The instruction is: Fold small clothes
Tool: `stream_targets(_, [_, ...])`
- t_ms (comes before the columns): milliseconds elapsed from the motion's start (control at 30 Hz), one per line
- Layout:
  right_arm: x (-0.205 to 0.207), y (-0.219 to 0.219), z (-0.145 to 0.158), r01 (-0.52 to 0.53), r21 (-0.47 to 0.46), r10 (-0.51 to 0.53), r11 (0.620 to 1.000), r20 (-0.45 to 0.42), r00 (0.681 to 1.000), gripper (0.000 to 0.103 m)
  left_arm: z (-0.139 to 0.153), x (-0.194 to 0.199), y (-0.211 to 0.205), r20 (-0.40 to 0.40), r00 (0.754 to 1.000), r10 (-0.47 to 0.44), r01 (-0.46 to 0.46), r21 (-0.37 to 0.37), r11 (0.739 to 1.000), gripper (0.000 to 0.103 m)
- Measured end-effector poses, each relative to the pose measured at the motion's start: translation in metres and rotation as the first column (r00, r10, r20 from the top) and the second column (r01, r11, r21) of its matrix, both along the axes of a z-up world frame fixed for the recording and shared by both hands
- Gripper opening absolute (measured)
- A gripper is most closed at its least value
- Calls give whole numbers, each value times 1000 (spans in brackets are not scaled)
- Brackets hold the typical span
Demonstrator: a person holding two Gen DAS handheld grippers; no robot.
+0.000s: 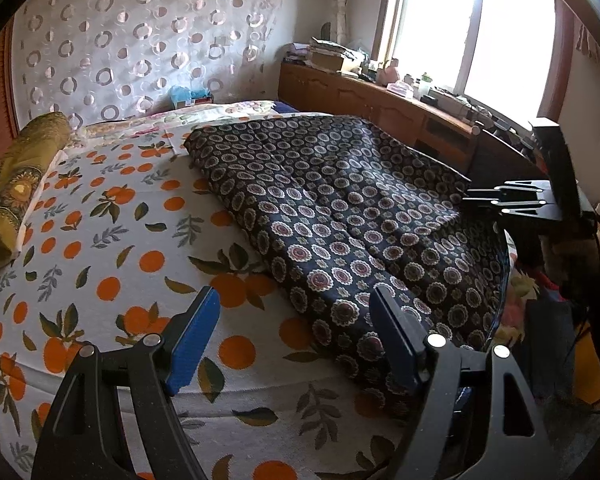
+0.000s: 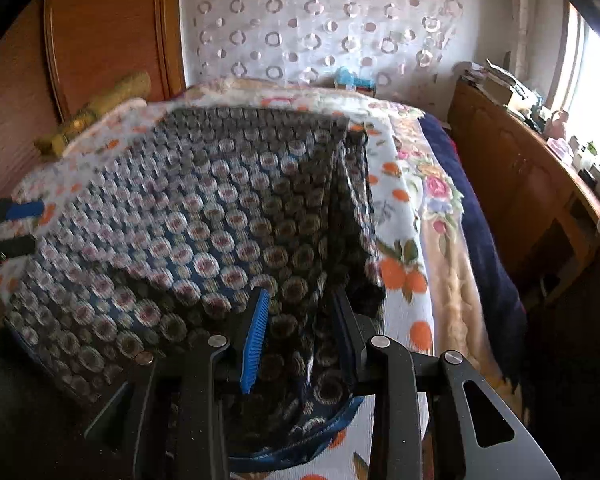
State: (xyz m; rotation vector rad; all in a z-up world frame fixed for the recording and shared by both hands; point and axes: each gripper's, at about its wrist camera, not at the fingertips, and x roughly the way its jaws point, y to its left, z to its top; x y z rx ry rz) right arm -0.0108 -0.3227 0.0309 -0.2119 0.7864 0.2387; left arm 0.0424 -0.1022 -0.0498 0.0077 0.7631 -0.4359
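Note:
A dark navy garment with round flower prints (image 1: 340, 216) lies spread on the bed's orange-print sheet (image 1: 112, 240). My left gripper (image 1: 294, 312) is open and empty, hovering over the garment's near left edge. In the right wrist view my right gripper (image 2: 302, 320) has the garment's near edge (image 2: 296, 352) bunched between its blue pads, the jaws partly apart; I cannot tell if they grip it. The garment (image 2: 188, 232) is blurred there. The right gripper also shows at the right in the left wrist view (image 1: 512, 198).
A folded olive-gold patterned cloth (image 1: 16, 196) lies at the bed's far left. A wooden cabinet (image 1: 380, 100) with clutter runs under the window on the right. A ring-patterned curtain (image 1: 140, 40) hangs behind the bed. A floral blanket (image 2: 440, 216) lies along the bed's right side.

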Motion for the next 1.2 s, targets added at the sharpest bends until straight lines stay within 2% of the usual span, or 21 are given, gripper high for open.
stream_targets(33, [-1, -2, -1, -6, 0, 6, 1000, -4, 1000, 11, -1, 0, -1, -1, 1000, 0, 0, 2, 1000, 78])
stream_targets(133, [0, -8, -1, -17, 11, 17, 1000, 3, 1000, 2, -2, -1, -2, -9, 1000, -3, 3, 2, 1000, 78])
stream_targets(267, [-9, -12, 7, 12, -13, -12, 1000, 44, 999, 1, -5, -1, -4, -20, 1000, -10, 11, 6, 1000, 78])
stream_targets(367, [-13, -15, 8, 23, 10, -23, 1000, 40, 999, 1, -8, -2, -6, -33, 999, -24, 25, 6, 1000, 78])
stream_targets(767, [-16, -10, 9, 40, -1, -40, 999, 69, 997, 2, -13, -4, -12, -55, 998, -33, 35, 38, 999, 78])
stream_targets(900, [-23, -4, 16, 42, -13, -40, 999, 95, 995, 9, -15, -5, -16, -69, 996, -51, 54, 42, 998, 74])
stream_targets(967, [-25, -3, 18, 52, -24, -49, 998, 113, 992, 26, -15, -5, -18, -77, 995, -62, 65, 48, 997, 67])
stream_targets(1000, [-27, -1, 20, 58, -29, -54, 998, 124, 991, 42, -15, -6, -18, -82, 995, -61, 65, 50, 997, 66])
stream_targets(1033, [-29, -1, 21, 54, -21, -51, 998, 131, 990, 51, -15, -7, -19, -83, 994, -66, 71, 52, 996, 61])
stream_targets(1067, [-31, 1, 22, 46, -10, -44, 999, 132, 990, 53, -14, -8, -20, -87, 993, -73, 78, 49, 996, 56])
stream_targets(1200, [-38, 13, 24, 11, 1, -11, 1000, 135, 991, 57, -13, -9, -22, -115, 987, -116, 119, 22, 993, 48])
